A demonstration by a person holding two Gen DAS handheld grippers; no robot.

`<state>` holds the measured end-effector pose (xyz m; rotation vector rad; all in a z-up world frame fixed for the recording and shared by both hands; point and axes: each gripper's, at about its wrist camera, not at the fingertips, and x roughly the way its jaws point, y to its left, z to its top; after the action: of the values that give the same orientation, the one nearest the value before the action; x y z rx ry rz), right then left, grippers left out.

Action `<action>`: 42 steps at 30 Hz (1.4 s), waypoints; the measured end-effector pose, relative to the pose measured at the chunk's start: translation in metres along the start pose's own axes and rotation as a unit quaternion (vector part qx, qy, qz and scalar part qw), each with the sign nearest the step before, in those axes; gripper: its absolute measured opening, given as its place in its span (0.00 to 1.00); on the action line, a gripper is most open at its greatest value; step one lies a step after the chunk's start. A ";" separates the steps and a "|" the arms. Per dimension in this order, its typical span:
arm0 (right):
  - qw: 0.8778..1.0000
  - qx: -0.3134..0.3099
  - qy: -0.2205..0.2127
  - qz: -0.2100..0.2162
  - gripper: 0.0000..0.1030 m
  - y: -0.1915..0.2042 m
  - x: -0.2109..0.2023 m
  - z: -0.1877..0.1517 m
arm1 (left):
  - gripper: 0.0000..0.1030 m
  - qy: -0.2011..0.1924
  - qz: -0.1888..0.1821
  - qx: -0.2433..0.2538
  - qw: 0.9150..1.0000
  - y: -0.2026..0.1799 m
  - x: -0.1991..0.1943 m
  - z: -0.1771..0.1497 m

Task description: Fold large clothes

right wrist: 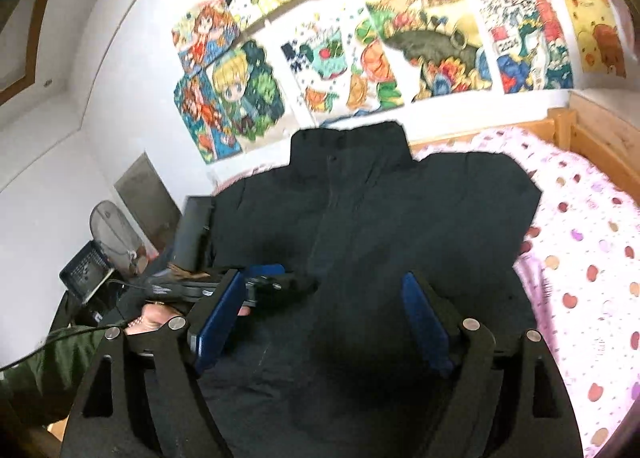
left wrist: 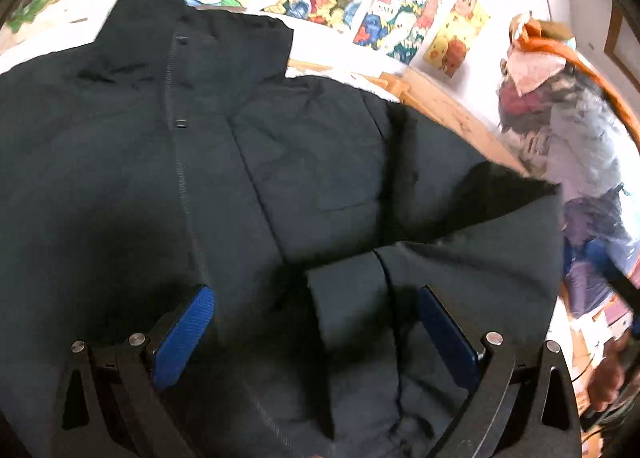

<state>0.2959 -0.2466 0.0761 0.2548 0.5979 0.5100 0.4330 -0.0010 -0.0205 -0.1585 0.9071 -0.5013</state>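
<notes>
A dark padded jacket [left wrist: 160,177] lies front up on the bed, zip closed, collar [right wrist: 352,145] toward the postered wall. In the left wrist view one sleeve [left wrist: 460,225] is folded in across the chest, and its cuff [left wrist: 352,298] lies below my left gripper [left wrist: 316,290]. That gripper is open, its blue pads [left wrist: 188,330] wide apart and touching nothing. My right gripper [right wrist: 324,278] hangs open over the jacket's lower front with nothing between its pads [right wrist: 424,322]. In the right wrist view the left gripper [right wrist: 280,282] reaches in from the left, held by a hand [right wrist: 156,318].
A pink spotted bedsheet [right wrist: 580,258] shows to the right of the jacket, bounded by a wooden bed frame [right wrist: 592,129]. Posters [right wrist: 400,49] cover the wall behind. A heap of other clothes [left wrist: 568,129] sits past the bed's end. A laptop [right wrist: 84,270] stands at the left.
</notes>
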 end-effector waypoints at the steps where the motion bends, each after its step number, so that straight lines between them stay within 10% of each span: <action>1: 1.000 0.004 -0.003 -0.003 0.76 -0.005 -0.002 0.001 | 0.98 0.005 -0.001 0.005 1.000 -0.001 0.004 0.000; 3: 1.000 0.008 -0.003 -0.009 0.76 -0.012 -0.005 0.001 | 0.80 0.018 -0.004 0.016 1.000 -0.006 0.013 0.000; 5: 1.000 0.013 -0.004 -0.020 0.76 -0.020 -0.007 0.001 | 0.37 0.027 0.002 0.024 0.999 -0.013 0.018 -0.003; 8: 0.999 0.027 -0.007 -0.035 0.76 -0.033 -0.008 0.001 | 0.10 0.028 0.015 0.043 0.999 -0.023 0.018 -0.007; 20: 0.994 0.067 -0.024 -0.081 0.77 -0.053 -0.002 0.004 | 0.04 -0.134 0.132 0.053 0.981 -0.033 -0.088 -0.008; 27: 0.992 0.026 0.011 -0.126 0.77 -0.042 0.031 0.010 | 0.03 -0.204 0.321 0.057 0.923 -0.013 -0.157 -0.011; 33: 0.979 -0.043 0.096 -0.175 0.76 -0.036 0.113 0.019 | 0.04 -0.134 0.440 0.040 0.887 0.022 -0.153 -0.015; 36: 0.968 -0.068 0.134 -0.203 0.76 -0.036 0.154 0.019 | 0.04 -0.084 0.460 0.018 0.884 0.053 -0.134 -0.015; 42: 0.946 -0.076 0.197 -0.244 0.77 -0.043 0.211 0.007 | 0.05 -0.047 0.421 -0.050 0.905 0.100 -0.109 -0.020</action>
<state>0.4657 -0.1732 -0.0337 -0.1503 0.9723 0.1190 0.3961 0.1402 0.0115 0.1225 0.8161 0.3579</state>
